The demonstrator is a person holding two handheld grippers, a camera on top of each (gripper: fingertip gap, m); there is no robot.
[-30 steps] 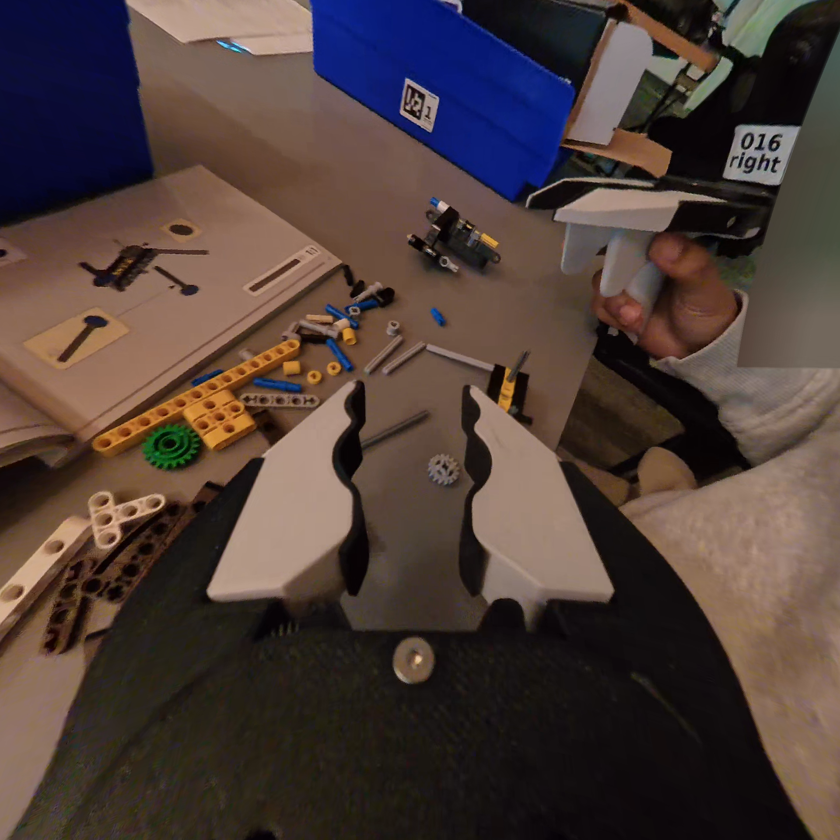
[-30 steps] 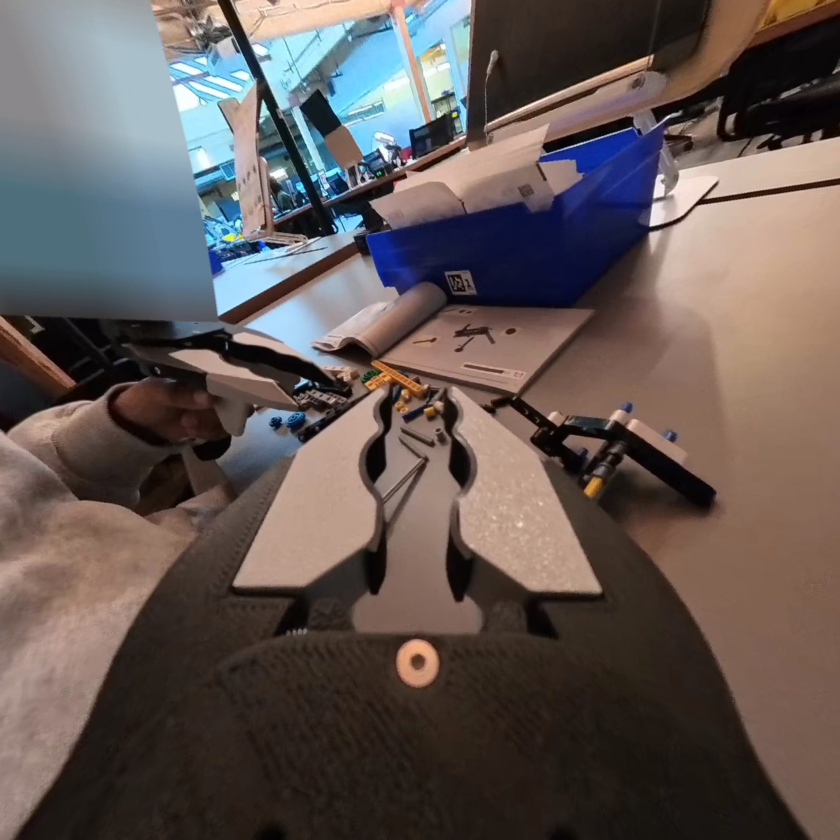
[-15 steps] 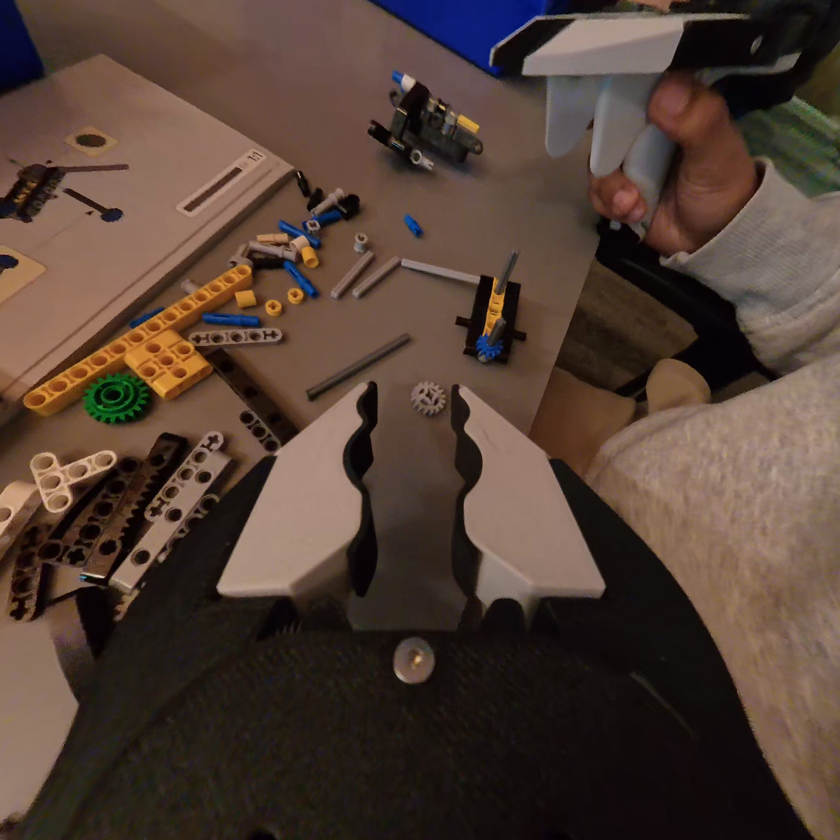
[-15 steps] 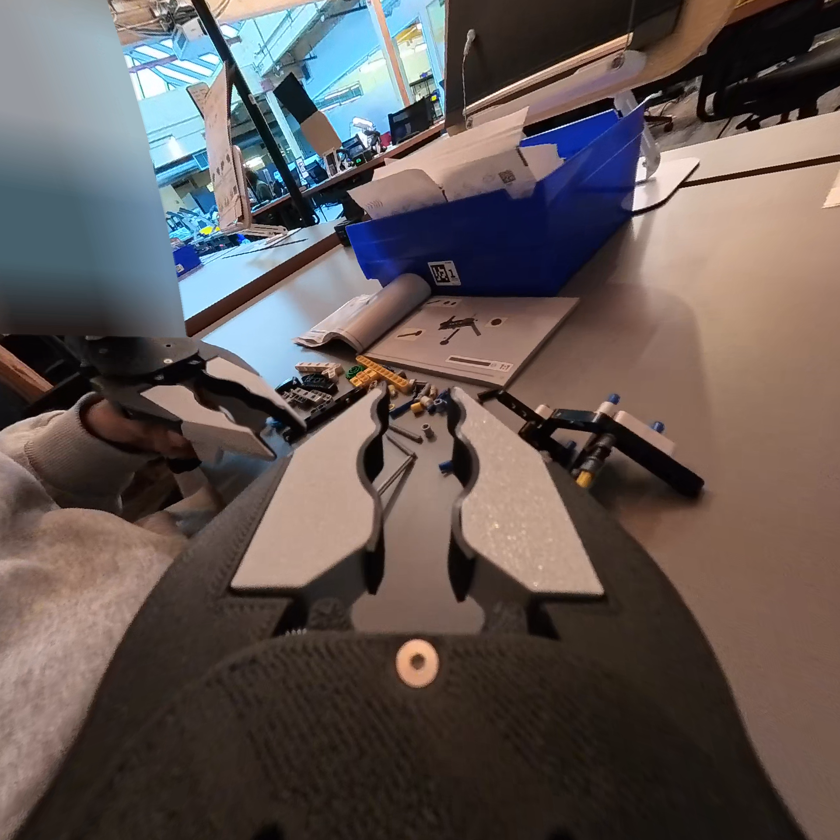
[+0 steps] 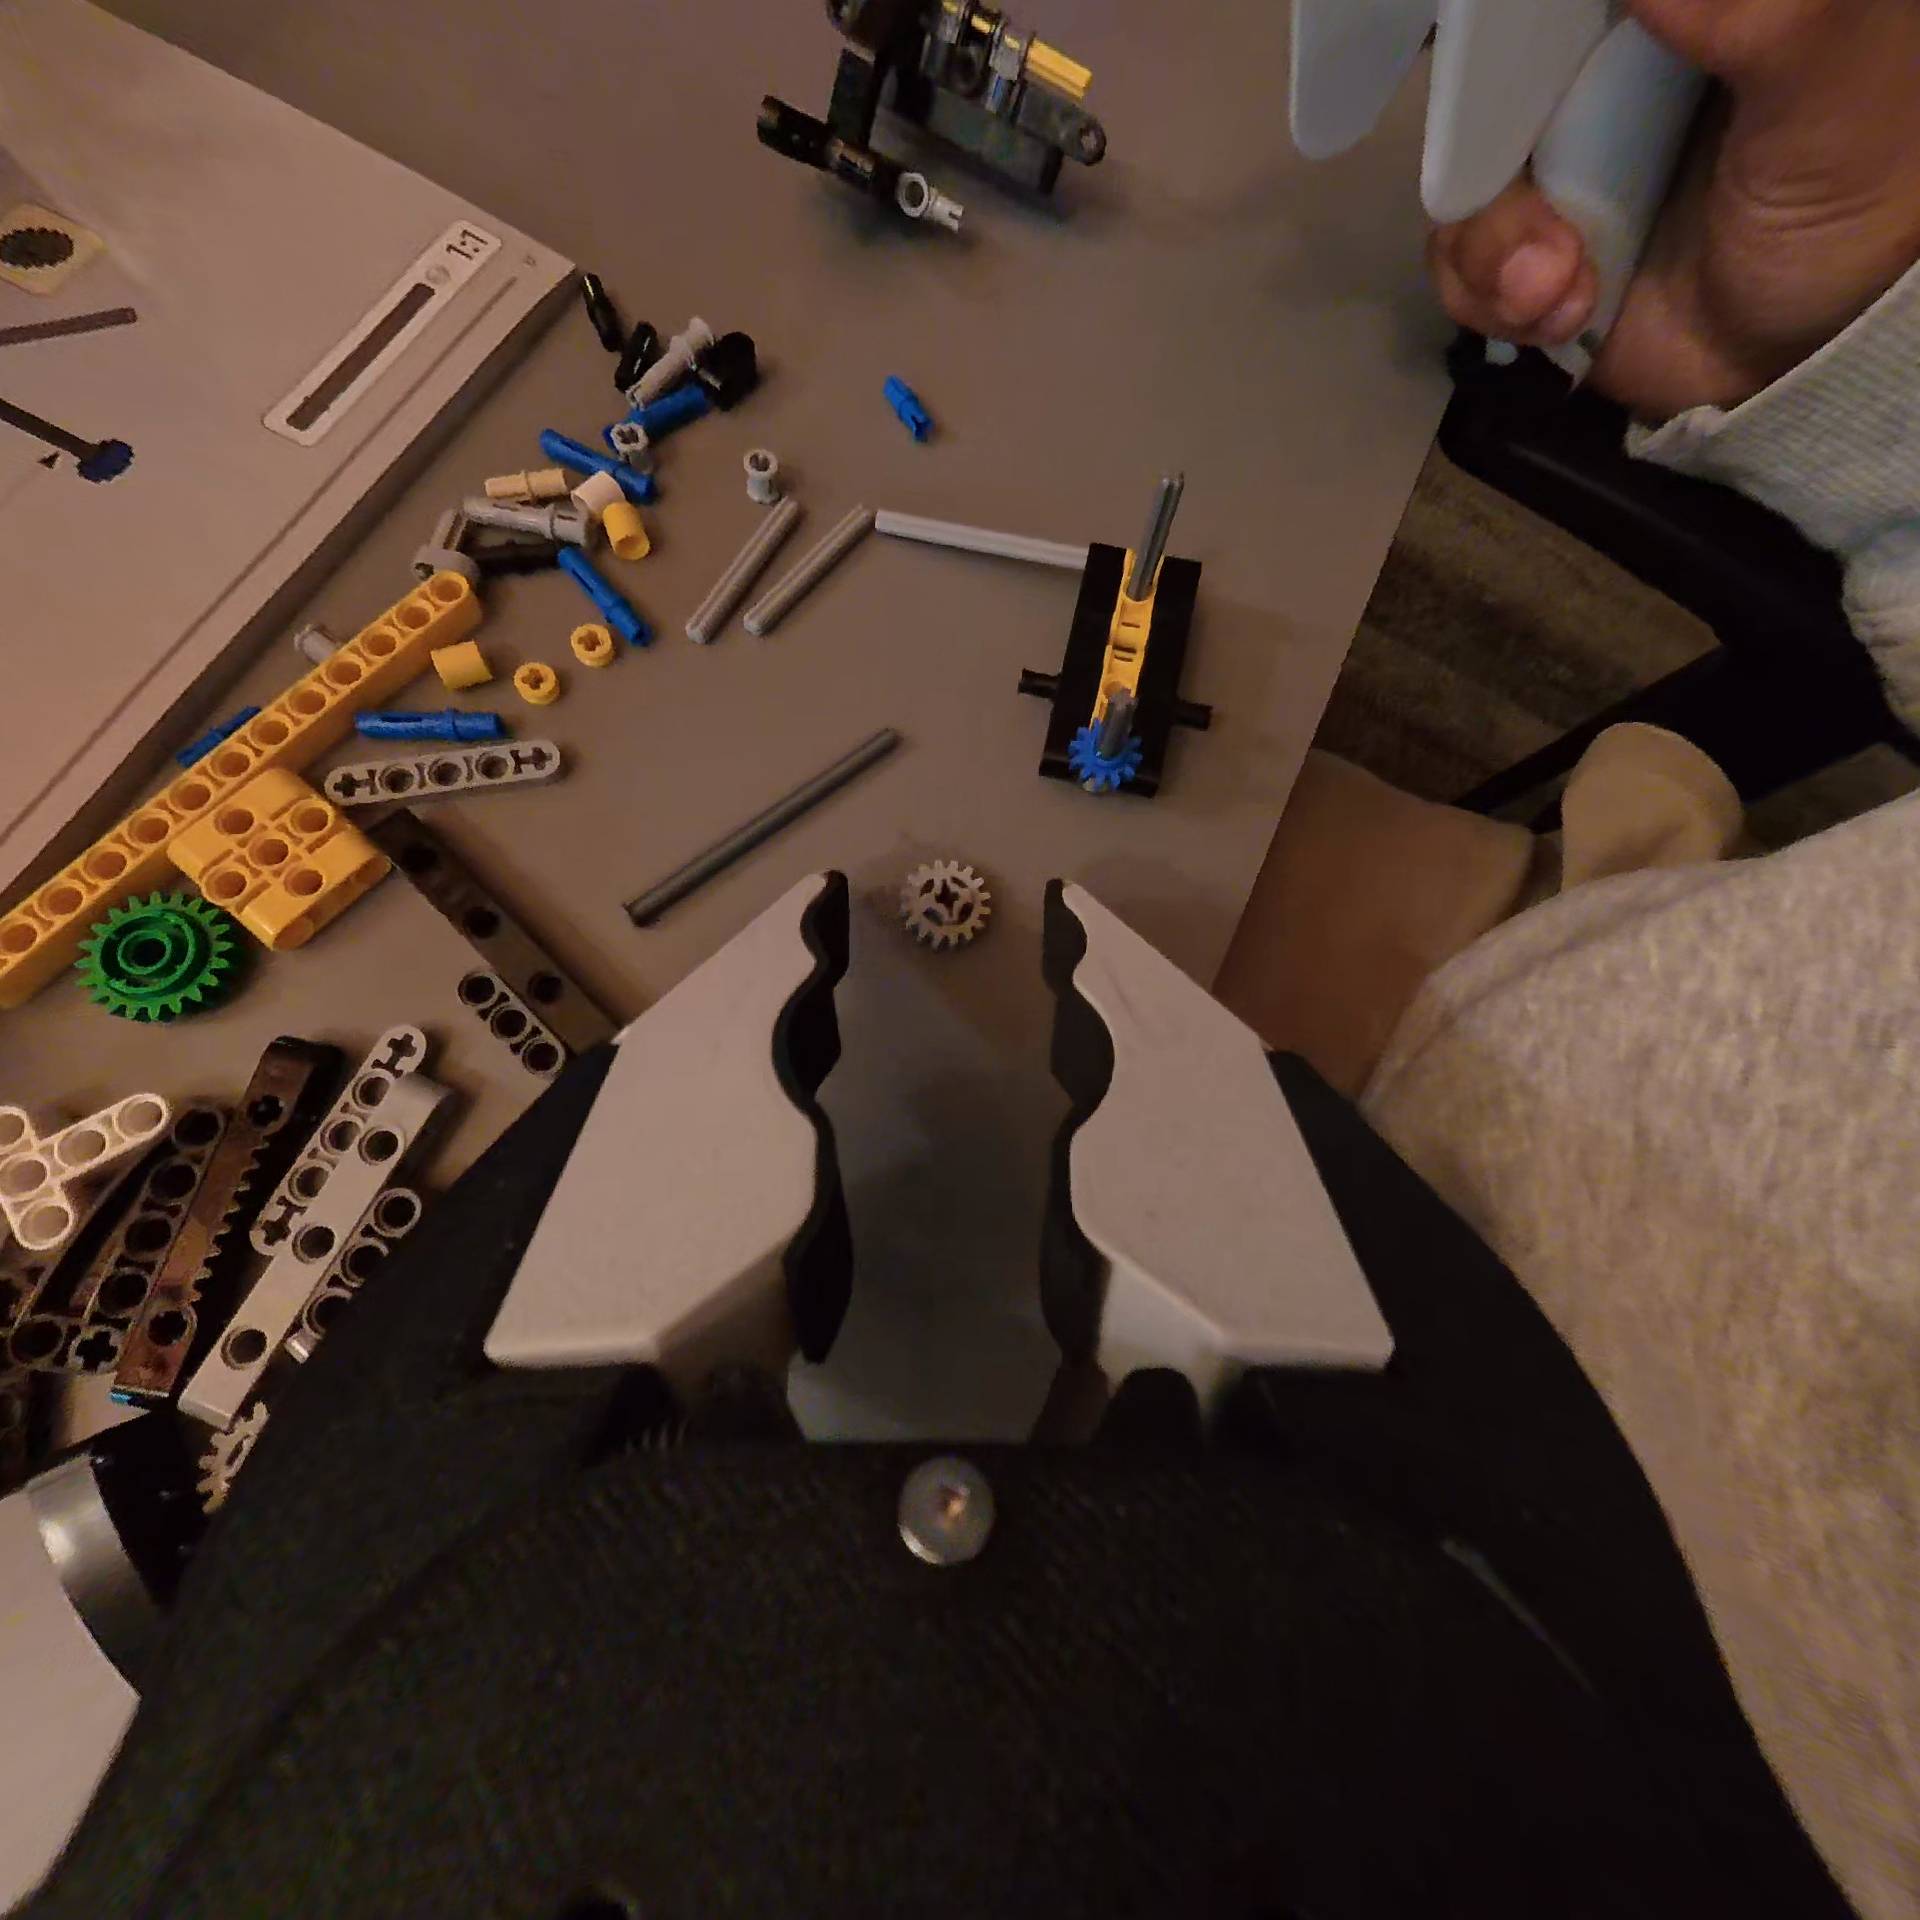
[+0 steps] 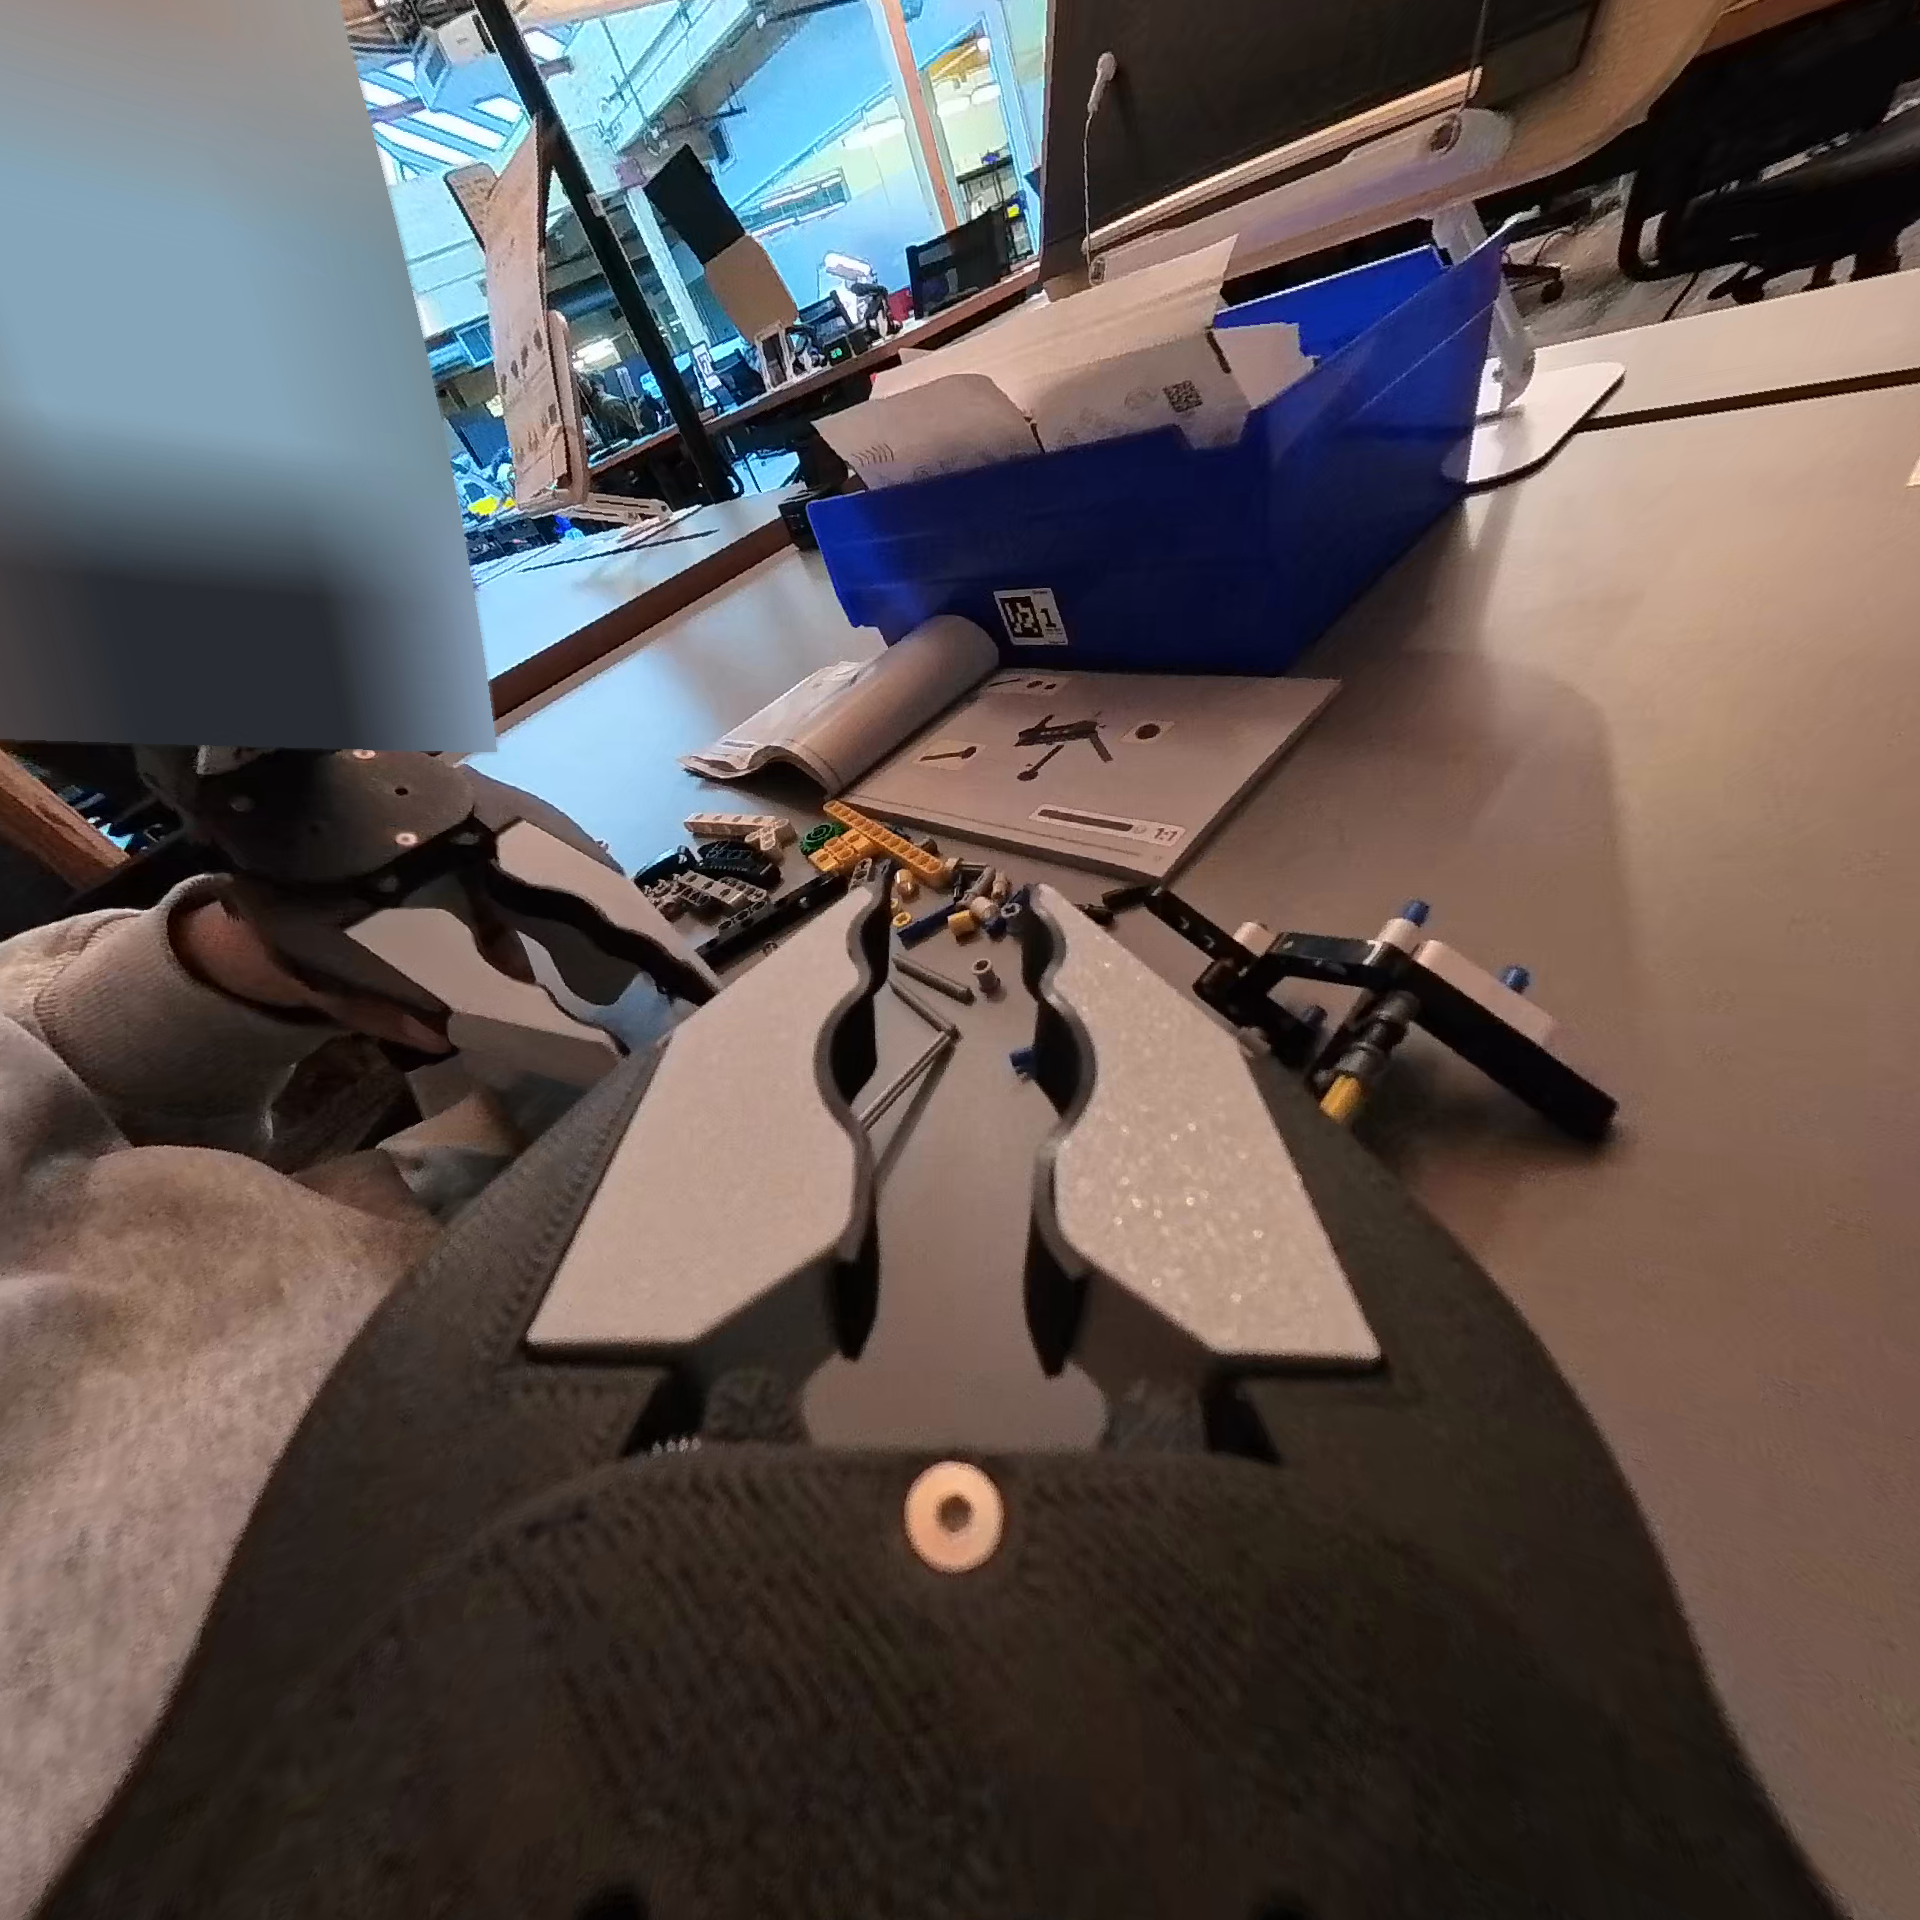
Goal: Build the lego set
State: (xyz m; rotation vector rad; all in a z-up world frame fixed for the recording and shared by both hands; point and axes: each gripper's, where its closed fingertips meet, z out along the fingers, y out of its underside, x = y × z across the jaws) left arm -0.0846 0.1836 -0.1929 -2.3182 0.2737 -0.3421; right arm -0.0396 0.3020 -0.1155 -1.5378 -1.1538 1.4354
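My left gripper [image 5: 943, 883] is open and empty, its fingertips on either side of a small grey gear [image 5: 943, 904] that lies on the table. A small black and yellow assembly with a blue gear [image 5: 1122, 665] stands just beyond it near the table edge. A long dark grey axle [image 5: 764, 824] lies to the left. A larger black assembly [image 5: 935, 114] sits farther back; it also shows in the right wrist view [image 6: 1392, 1013]. My right gripper [image 6: 961, 904] is open and empty above the table, pointing at the loose parts.
Loose parts lie left of the gear: a long yellow beam [image 5: 239, 769], a green gear [image 5: 154, 956], blue pins, grey axles, black and white beams [image 5: 208, 1226]. An open instruction booklet [image 6: 1049, 758] and a blue bin [image 6: 1174, 520] stand behind. The table edge [image 5: 1330, 748] runs at the right. Some 15 centimeters of space lies between my two pairs of fingers. To the green gear [image 5: 154, 956]: left tips about 11 centimeters, right tips about 20 centimeters. Look for it in the right wrist view [image 6: 812, 836] too.
My left gripper has dropped and moved forward toward the small grey gear, which now lies between its fingertips. The right gripper has shifted slightly; its jaws stay open.
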